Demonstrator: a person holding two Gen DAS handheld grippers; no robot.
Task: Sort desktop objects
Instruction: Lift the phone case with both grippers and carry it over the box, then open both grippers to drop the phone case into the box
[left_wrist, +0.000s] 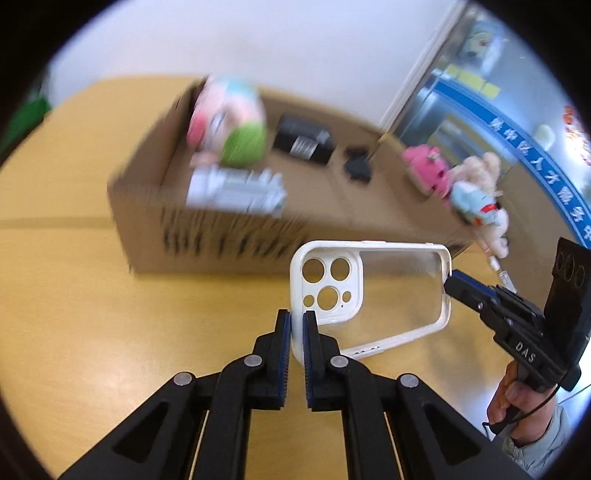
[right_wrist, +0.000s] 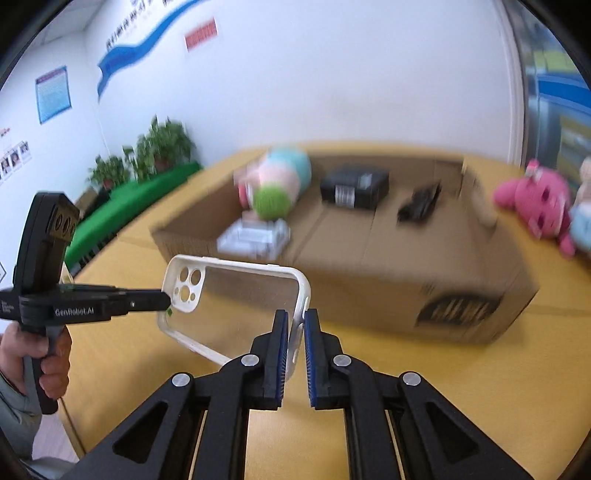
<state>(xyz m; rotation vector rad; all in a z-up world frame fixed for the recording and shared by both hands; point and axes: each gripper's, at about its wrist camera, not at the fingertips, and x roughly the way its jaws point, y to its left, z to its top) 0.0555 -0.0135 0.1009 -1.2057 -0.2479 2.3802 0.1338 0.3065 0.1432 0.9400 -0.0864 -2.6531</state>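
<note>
A phone case with a white rim and a clear back hangs above the yellow table, in front of an open cardboard box. My left gripper is shut on the rim at the end with the camera holes. My right gripper is shut on the rim at the opposite end. In the right wrist view the case runs from my right gripper, low in the middle, to my left gripper at the left. A hand grips the left handle.
In the box lie a pink, blue and green plush toy, a white packet, a black carton and a small black item. A pink plush and a beige and blue plush lie to its right.
</note>
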